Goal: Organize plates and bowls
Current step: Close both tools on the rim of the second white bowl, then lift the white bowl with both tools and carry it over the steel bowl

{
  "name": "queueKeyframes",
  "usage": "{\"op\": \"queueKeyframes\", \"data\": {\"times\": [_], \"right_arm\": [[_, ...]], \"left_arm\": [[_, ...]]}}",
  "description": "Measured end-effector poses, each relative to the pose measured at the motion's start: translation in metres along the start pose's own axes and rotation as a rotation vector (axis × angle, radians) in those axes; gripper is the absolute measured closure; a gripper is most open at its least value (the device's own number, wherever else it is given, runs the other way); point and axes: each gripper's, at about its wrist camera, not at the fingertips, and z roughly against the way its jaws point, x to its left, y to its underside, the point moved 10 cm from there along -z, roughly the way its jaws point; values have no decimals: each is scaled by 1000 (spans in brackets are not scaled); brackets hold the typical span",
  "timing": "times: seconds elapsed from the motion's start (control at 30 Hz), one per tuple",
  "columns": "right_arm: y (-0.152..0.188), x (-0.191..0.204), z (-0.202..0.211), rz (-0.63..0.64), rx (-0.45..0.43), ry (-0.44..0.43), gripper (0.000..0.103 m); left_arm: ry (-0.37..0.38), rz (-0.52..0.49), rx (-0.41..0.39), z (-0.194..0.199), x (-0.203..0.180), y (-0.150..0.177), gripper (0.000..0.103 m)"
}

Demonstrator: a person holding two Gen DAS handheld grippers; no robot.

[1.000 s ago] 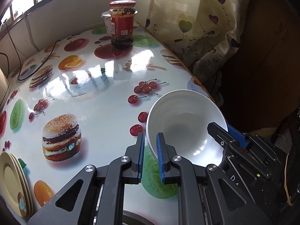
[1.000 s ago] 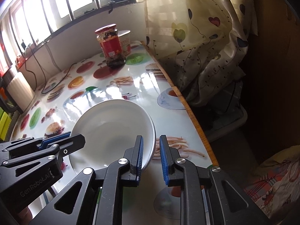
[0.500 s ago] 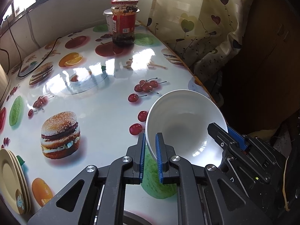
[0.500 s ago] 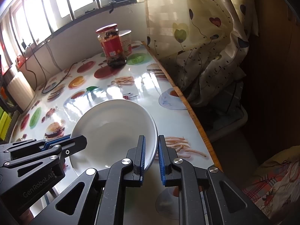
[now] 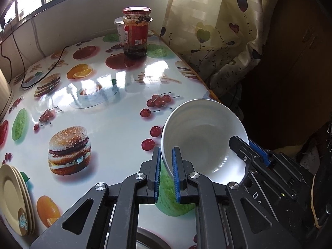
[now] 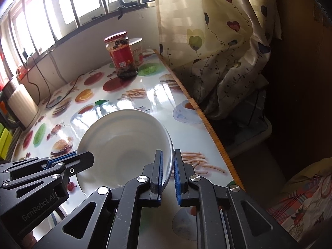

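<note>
Room: barred window (image 6: 68,10) along the far wall, bright daylight; cream curtain (image 6: 217,47) printed with hearts and stems hanging at the right, dark cabinet beyond it.

Bench (image 5: 116,128): glossy white top printed with burgers, cherries, apples, oranges and fries, strong window glare across the middle; wooden edge strip on the right side.

Black cable (image 5: 41,70): trails over the far left of the bench and up the wall.

White bowl (image 5: 204,139): the task's item, empty, tilted, at the near right of the bench by its edge, gripped from both sides. Whether its base touches the bench cannot be told.

Plates (image 5: 14,199): a stack of pale yellow ones, near left edge of the bench, well apart from the bowl.

Jar (image 5: 136,35): glass, red lid and label, dark contents, upright at the far side; a white tub (image 6: 138,49) stands just behind it, touching or nearly so.

Left gripper (image 5: 166,161): black with blue pads, jaws narrow, pinching the bowl's left rim.

Right gripper (image 6: 167,161): same make, jaws have just been closing, now narrow on the bowl's right rim, one inside, one outside.

Nothing stands between the bowl and the plates but open bench.
</note>
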Motion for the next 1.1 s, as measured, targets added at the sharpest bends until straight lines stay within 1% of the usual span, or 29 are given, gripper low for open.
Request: {"op": "queueKeyframes", "data": {"times": [0.63,1.1], "right_arm": [[-4,24,49,17,-74,-15,92],[7,53,88,42,-118,-31,92]], "left_arm": [[26,16,-65,46,7,8,92],[34,41,-107,82,23,26,92]]}}
